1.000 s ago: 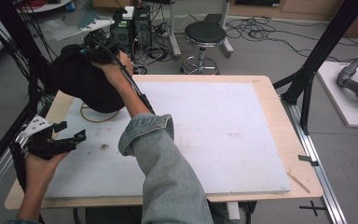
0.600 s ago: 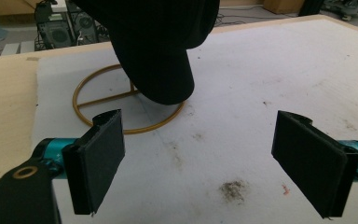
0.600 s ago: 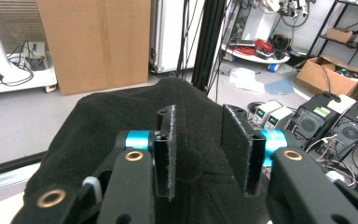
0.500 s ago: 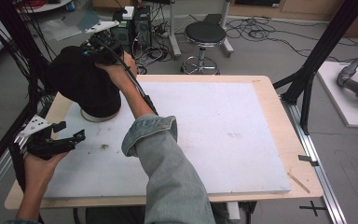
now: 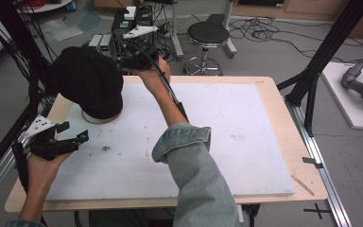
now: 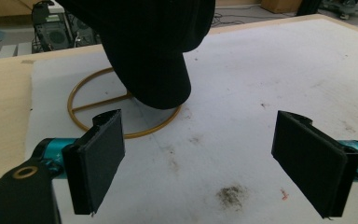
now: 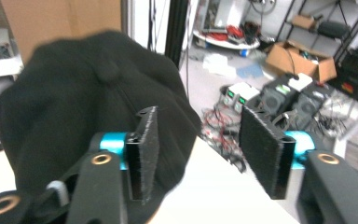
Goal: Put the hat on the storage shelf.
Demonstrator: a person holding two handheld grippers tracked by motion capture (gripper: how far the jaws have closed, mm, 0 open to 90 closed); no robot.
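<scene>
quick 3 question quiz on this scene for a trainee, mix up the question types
1. True or false: the left gripper is shut on the black hat.
2. What does the hat sit above? A) a gold ring stand B) a stool C) a cardboard box
3. Fill in: the right gripper has its jaws ____.

Key: 1 false, it is open and apart from the hat. 2 A. 3 open.

A plain black fabric cap (image 5: 87,80) sits on a gold wire ring stand (image 6: 121,105) over a white, dark-stained foam mat (image 5: 227,142) on a pale wooden table (image 5: 276,94), the black, teal-trimmed left gripper (image 6: 200,163) near a blue denim sleeve (image 5: 194,175).
</scene>
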